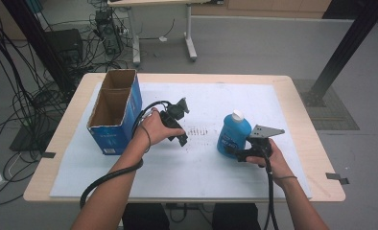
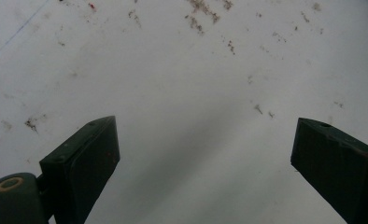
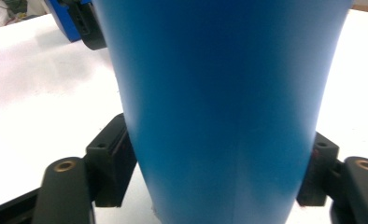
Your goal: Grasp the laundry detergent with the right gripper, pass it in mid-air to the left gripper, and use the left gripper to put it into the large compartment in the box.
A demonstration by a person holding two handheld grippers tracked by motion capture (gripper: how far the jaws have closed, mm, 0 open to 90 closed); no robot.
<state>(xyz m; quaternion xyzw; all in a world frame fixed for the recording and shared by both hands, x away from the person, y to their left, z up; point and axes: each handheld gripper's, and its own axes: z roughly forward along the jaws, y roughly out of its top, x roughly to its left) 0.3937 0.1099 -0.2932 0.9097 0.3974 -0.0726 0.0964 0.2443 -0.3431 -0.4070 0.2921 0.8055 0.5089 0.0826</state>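
Note:
A blue bottle (image 1: 233, 134) with a white cap stands upright on the white mat (image 1: 201, 177), right of centre. My right gripper (image 1: 232, 152) reaches it from the near side, low on its body. In the right gripper view the bottle (image 3: 219, 93) sits between the two black jaws, and both pads (image 3: 112, 163) touch its sides. My left gripper (image 1: 182, 140) hovers over the middle of the mat, pointing down. Its jaws stand wide apart in the left gripper view (image 2: 205, 149), with only stained mat between them.
An open blue cardboard box (image 1: 115, 112) stands at the mat's left side, just left of the left hand. The mat has dark smudges (image 1: 196, 130) at its centre. Cables trail from both grippers toward the table's near edge. Floor cables and table legs lie beyond.

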